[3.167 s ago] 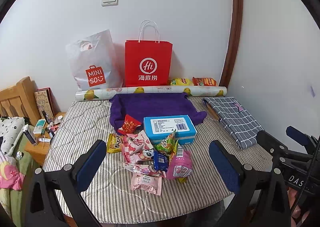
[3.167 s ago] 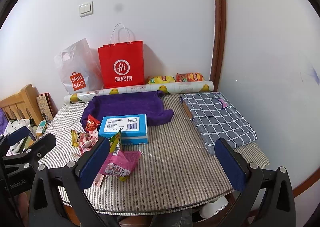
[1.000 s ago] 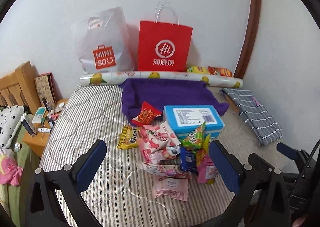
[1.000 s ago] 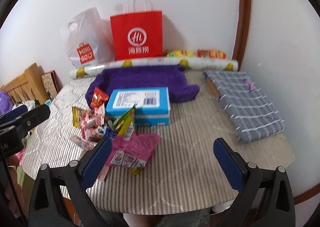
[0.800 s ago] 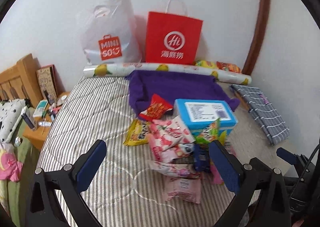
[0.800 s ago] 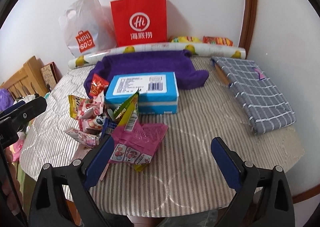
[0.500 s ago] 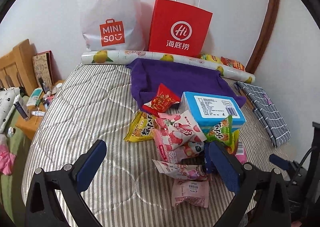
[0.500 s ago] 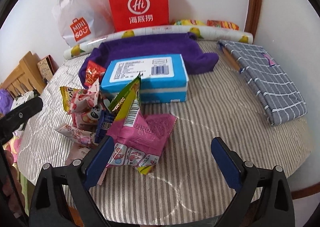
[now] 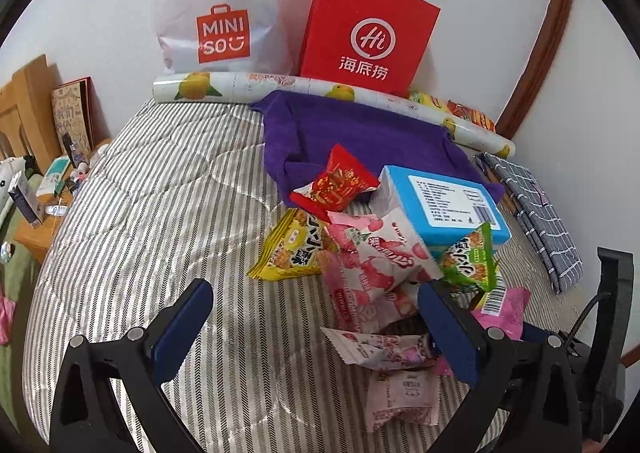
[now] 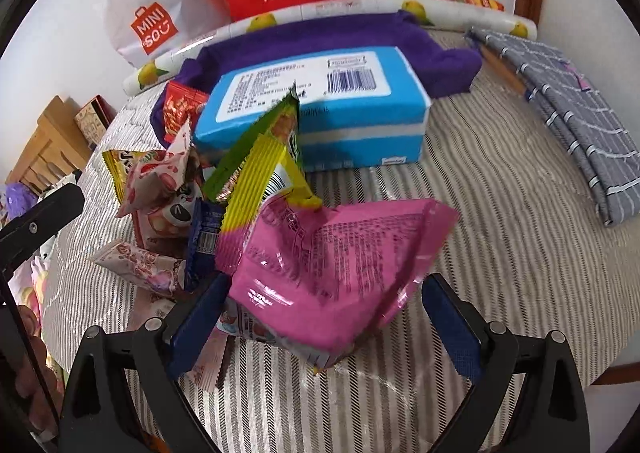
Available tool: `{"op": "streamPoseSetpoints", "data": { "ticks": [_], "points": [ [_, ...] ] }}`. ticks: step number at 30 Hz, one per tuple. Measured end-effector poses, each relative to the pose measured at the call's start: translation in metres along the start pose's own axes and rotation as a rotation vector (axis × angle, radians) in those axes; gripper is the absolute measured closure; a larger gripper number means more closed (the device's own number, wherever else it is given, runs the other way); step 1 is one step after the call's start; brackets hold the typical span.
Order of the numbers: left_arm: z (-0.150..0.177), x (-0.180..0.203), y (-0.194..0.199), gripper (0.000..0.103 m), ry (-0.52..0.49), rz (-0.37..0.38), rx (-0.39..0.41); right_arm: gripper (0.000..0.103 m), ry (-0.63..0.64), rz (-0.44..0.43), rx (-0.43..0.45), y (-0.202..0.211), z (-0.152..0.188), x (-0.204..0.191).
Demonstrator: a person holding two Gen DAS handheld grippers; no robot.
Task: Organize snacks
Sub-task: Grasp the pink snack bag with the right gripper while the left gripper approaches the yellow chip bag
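Observation:
A pile of snack packets lies on the striped table: a red packet [image 9: 336, 185], a yellow one [image 9: 294, 249], a pink-and-white strawberry one [image 9: 380, 265], a green one [image 9: 470, 263] and small pink ones [image 9: 402, 399]. My left gripper [image 9: 316, 329] is open, low over the table at the pile's near left. My right gripper [image 10: 322, 319] is open, and a large pink packet [image 10: 332, 265] lies between its fingers without being pinched. A green-yellow packet [image 10: 260, 149] leans just behind the pink one.
A blue box [image 9: 444, 201] sits behind the pile on a purple towel [image 9: 352, 137]. A red paper bag [image 9: 366, 33], a white Miniso bag [image 9: 224, 13] and a lemon-print roll [image 9: 280, 85] line the wall. A grey checked cloth [image 10: 568, 109] lies right. A bedside stand [image 9: 44, 189] is left.
Both grippers have moved forward and down toward the snack pile. The large pink packet now lies between the right gripper's open fingers.

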State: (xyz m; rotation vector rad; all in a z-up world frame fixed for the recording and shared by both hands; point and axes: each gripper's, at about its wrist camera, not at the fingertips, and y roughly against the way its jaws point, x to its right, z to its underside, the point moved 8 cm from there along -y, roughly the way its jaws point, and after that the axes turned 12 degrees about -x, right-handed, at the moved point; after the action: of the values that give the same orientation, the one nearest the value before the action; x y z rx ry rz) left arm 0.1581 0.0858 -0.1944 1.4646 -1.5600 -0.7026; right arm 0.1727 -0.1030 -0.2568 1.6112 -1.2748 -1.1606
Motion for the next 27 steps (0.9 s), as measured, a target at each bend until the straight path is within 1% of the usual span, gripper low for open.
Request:
{"op": "streamPoseSetpoints", "data": {
  "ticks": [6,10,14,18,23,27],
  "points": [
    [0.001,-0.005,-0.012,0.0,0.005,0.009,-0.024,0.013,-0.042,-0.057,-0.023,-0.011,-0.002,0.001],
    [0.002,-0.009,-0.017,0.0,0.013,0.015,-0.036,0.022,-0.055,-0.086,-0.019,-0.008,-0.003,0.003],
    [0.002,-0.012,-0.019,0.0,0.022,0.025,-0.045,0.027,-0.024,-0.028,-0.007,-0.004,-0.002,0.005],
    [0.002,-0.011,-0.018,0.0,0.016,0.022,-0.043,0.028,-0.007,0.019,0.012,0.003,-0.002,0.01],
    [0.0,-0.01,-0.015,0.0,0.015,0.028,-0.036,0.028,-0.02,0.021,0.037,0.015,-0.003,0.022],
    [0.0,-0.009,-0.013,0.0,0.015,0.029,-0.032,0.028,-0.043,0.041,0.061,0.025,-0.003,0.035]
  ]
}}
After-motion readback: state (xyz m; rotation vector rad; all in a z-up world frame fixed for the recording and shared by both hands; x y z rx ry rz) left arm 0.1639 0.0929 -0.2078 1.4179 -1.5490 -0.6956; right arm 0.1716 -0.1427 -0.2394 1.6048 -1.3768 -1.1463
